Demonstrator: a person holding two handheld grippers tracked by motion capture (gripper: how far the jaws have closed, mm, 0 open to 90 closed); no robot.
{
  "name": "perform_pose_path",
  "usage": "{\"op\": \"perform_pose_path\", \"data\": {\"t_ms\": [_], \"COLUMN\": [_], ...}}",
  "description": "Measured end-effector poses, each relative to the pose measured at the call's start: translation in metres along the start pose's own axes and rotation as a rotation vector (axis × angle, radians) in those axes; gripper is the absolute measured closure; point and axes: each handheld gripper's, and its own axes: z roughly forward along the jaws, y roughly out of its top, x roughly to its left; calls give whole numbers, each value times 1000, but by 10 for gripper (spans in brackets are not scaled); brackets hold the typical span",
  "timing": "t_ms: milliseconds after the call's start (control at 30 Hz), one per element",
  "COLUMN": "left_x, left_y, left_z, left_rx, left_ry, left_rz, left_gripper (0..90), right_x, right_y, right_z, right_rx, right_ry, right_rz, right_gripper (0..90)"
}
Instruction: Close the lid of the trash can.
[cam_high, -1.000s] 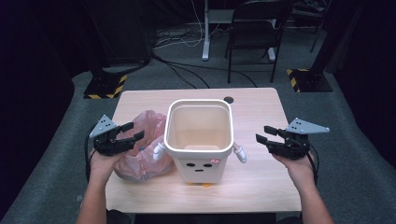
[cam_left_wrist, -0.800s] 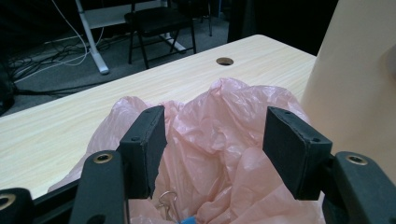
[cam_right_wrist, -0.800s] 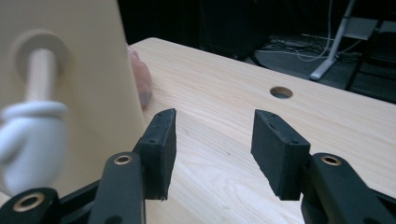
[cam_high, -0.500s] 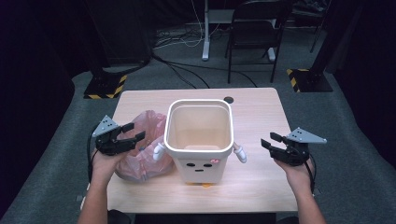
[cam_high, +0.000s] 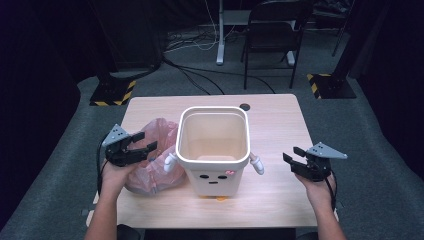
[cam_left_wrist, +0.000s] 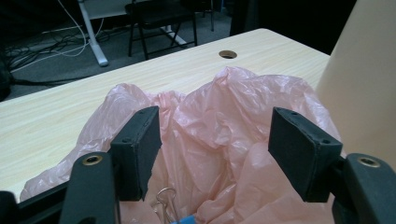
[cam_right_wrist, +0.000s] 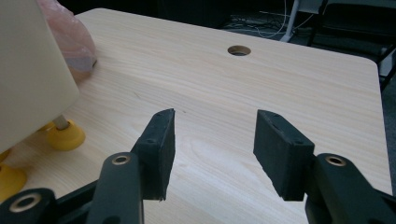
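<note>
Pink, crinkled thin-plastic bag (cam_high: 150, 160) lies bunched on the pale wooden table (cam_high: 280, 120), touching the left side of the cream plastic bin with a cartoon face and small arms (cam_high: 214, 150). Folds of it rise between the jaws of the left gripper (cam_left_wrist: 217, 151), which have just been opening and now stand wide, the pads clear of the film; a metal binder clip (cam_left_wrist: 167, 200) sits low among the folds. Off to the bin's other side, the right gripper (cam_high: 306, 162) hovers low over bare wood, jaws spread and empty. Closing here might pinch only one loose fold, so the slippery film could slide free or tear when lifted.
</note>
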Motion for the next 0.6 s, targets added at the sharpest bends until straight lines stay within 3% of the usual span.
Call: {"op": "perform_pose_path", "data": {"t_ms": [267,433,600], "left_x": [4,3,-5], "left_y": [-4,-3,9], "left_z": [6,6,-1], "left_rx": [0,-8,-69], "left_ry": [15,13,-8], "left_rz": [-24,-30,-50], "left_gripper": [307,303,269], "right_x": [-12,-25,-34], "right_y": [-19,-31,-41], "right_z": [6,10,12], "right_rx": [46,76,98], "right_ry": [-47,-50,-71], "right_rz": [15,77,116], "right_gripper": [460,438,370]}}
